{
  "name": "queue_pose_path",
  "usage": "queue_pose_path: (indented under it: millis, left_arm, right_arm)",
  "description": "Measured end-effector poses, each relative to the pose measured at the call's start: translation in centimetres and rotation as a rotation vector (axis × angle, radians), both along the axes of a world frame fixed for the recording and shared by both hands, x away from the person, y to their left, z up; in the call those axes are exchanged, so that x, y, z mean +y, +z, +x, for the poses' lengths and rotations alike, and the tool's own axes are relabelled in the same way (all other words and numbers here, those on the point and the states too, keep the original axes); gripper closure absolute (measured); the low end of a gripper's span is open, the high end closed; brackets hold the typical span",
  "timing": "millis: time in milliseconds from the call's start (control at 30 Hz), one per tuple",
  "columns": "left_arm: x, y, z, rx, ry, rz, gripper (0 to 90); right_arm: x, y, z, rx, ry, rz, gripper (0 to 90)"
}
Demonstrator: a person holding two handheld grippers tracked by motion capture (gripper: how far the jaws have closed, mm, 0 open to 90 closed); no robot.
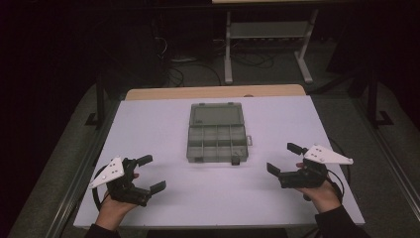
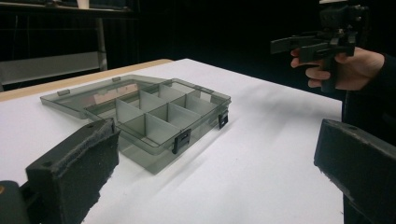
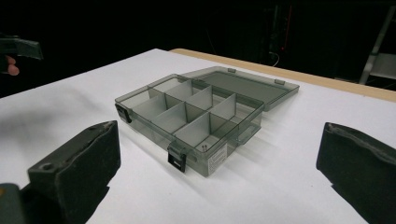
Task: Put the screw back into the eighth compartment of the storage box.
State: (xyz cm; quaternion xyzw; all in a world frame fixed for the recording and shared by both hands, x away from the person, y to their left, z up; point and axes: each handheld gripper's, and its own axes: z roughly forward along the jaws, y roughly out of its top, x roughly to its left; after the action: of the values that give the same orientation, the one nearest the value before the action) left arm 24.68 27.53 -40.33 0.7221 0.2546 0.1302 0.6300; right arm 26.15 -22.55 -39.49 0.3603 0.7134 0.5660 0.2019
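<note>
A grey see-through box (image 1: 217,136) with small compartments lies near the middle of the white table (image 1: 163,208). Its lid (image 1: 216,113) is open and lies flat on the far side, and two black latches (image 3: 176,159) hang on its near wall. The left gripper (image 1: 148,173) is held above the table near the left front corner, with its jaws spread wide and nothing between them. The right gripper (image 1: 283,157) is held near the right front edge, its jaws also spread and empty. Both grippers are well apart from the box.
</note>
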Motion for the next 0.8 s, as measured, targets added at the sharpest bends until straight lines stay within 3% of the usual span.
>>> queue_pose_path:
  millis: [333,533,800]
  left_arm:
    - [-0.1,-0.2,0.0,0.004,0.001,0.003,0.0]
    - [0.0,-0.5,-0.1,0.014,0.002,0.030,0.0]
    - [-0.1,-0.6,0.0,0.017,0.004,0.024,0.0]
  right_arm:
    - [-1.1,-0.8,-2.1,-0.037,-0.020,0.041,0.0]
    - [-1.2,-1.3,-2.3,-0.048,-0.010,0.045,0.0]
    - [-1.0,-1.5,-2.1,-0.053,0.004,0.039,0.0]
